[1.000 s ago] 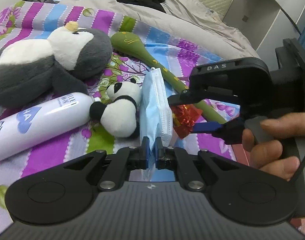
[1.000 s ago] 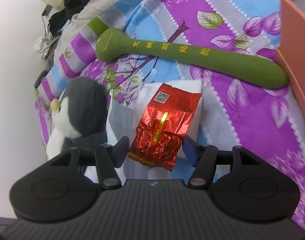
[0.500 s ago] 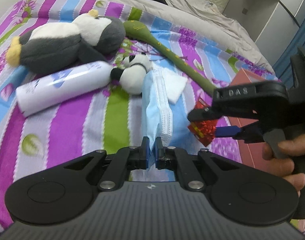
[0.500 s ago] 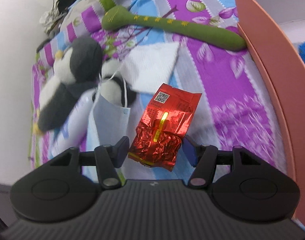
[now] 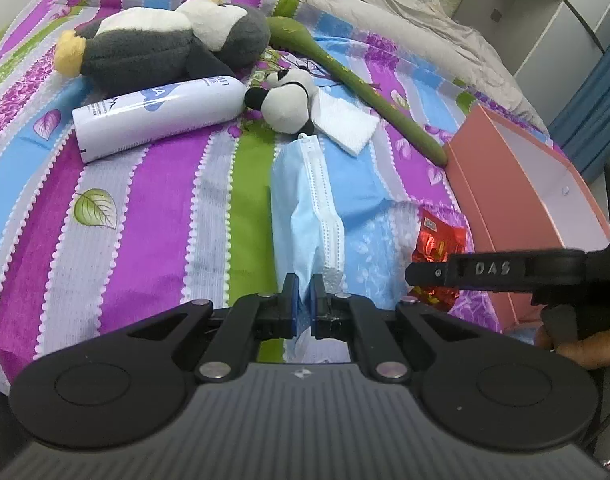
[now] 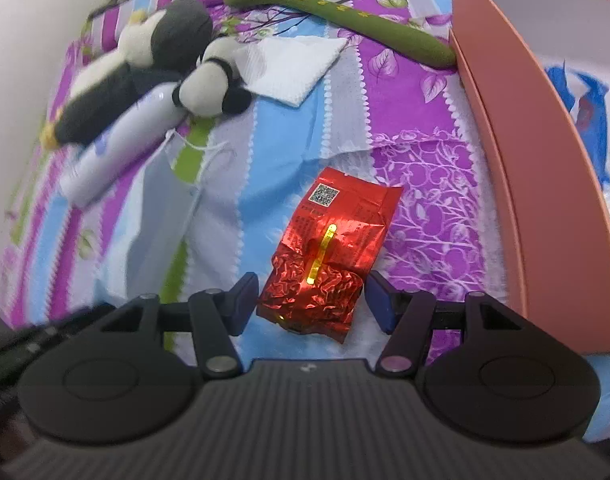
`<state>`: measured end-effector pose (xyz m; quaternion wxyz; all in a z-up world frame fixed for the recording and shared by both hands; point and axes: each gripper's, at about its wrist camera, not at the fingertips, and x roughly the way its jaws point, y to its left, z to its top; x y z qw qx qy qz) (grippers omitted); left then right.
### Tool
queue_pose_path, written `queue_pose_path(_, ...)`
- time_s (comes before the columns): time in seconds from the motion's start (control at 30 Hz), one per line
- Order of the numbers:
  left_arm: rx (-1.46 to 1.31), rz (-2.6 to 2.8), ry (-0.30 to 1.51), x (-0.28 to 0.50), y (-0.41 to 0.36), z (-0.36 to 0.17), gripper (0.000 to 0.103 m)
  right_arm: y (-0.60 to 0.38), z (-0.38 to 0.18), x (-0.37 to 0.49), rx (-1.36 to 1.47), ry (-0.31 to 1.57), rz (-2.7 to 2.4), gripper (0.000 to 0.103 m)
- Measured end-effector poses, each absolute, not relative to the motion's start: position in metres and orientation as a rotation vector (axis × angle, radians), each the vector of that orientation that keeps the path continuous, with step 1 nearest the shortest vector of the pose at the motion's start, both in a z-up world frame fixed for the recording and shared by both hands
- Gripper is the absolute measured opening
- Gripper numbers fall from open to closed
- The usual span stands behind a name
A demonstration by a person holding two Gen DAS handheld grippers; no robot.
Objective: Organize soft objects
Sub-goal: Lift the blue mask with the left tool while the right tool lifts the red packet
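My left gripper [image 5: 304,280] is shut on the near end of a light blue face mask [image 5: 309,200], which hangs out over the striped bedspread. In the right wrist view the mask [image 6: 157,216] appears at the left. My right gripper [image 6: 311,292] is shut on a crinkled red foil packet [image 6: 337,232], held by its lower end above the bed. In the left wrist view that packet [image 5: 437,240] shows beside the right gripper's black finger, next to a pink box [image 5: 505,184]. The box [image 6: 517,160] stands just right of the packet.
On the bed lie a grey-and-white penguin plush [image 5: 157,48], a small panda plush [image 5: 285,100], a white bottle [image 5: 157,116], a folded white tissue [image 5: 345,124] and a long green padded stick [image 5: 365,84]. A blue-and-white item [image 6: 585,112] lies inside the box. A hand [image 5: 581,344] shows at right.
Both grippers have drawn back from the toys with the mask and the packet still held. The pink box has come into view at the right, and the right gripper has rolled.
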<state>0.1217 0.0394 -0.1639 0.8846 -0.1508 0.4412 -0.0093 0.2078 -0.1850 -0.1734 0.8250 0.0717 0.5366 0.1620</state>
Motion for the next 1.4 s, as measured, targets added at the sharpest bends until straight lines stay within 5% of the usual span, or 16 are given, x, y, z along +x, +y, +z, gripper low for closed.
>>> queue_pose_path(0.2,-0.320,-0.019,0.935,0.121,0.041,-0.172,0.008,-0.183,-0.184,0.192,0.044,1.092,0.338,0.063)
queue_pose_path(0.33,-0.323,-0.011,0.952,0.124,0.045,-0.181,0.022,-0.187,-0.189,0.189,0.081,1.107,0.335,0.067)
queue_pose_path(0.43,-0.332,0.006,0.944,0.126,0.049,-0.184,0.045,-0.190,-0.190,0.185,0.110,1.106,0.324,0.070)
queue_pose_path(0.77,-0.314,0.005,0.940,0.140,0.049,-0.202,0.056,-0.195,-0.192,0.176,0.177,1.024,0.300,0.070)
queue_pose_path(1.13,-0.204,-0.030,0.957,0.152,0.025,-0.218,0.056,-0.181,-0.208,0.180,0.056,0.978,0.261,0.069)
queue_pose_path(1.23,-0.155,-0.037,0.955,0.152,0.017,-0.219,0.056,-0.177,-0.209,0.180,0.013,0.982,0.270,0.062)
queue_pose_path(1.4,-0.120,-0.048,0.949,0.154,0.009,-0.223,0.026,-0.178,-0.206,0.180,-0.005,0.981,0.282,0.055)
